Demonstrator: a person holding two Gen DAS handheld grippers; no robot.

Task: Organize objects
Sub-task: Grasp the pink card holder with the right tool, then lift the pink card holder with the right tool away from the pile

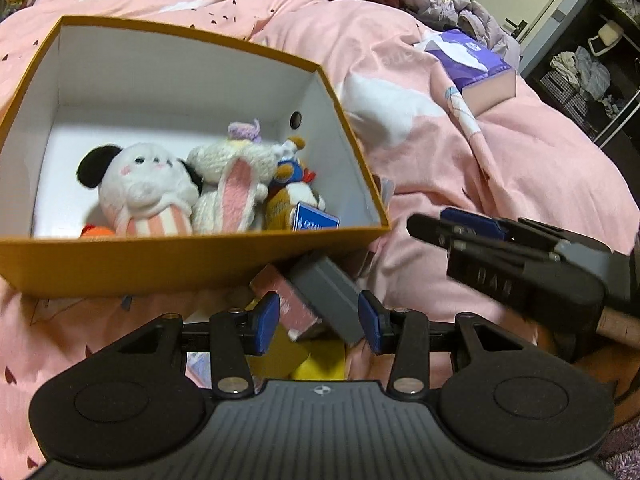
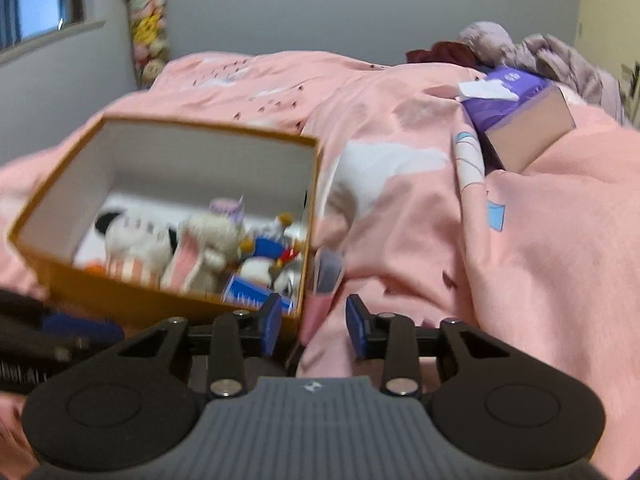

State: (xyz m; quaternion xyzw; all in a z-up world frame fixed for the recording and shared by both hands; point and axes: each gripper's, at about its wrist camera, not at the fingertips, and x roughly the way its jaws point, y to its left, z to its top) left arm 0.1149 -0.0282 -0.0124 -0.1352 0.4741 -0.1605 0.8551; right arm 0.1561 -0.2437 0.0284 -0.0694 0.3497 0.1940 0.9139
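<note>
I have the left gripper part open around a grey box just below the orange box of soft toys, ready to lift it in, while my right gripper hovers empty, narrower, beside it.

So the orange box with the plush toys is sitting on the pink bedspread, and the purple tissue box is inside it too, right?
Not quite. The purple tissue box lies apart on the pink bedspread, right of the orange box, not inside it. The plush toys are in the box, as both wrist views show.
</note>
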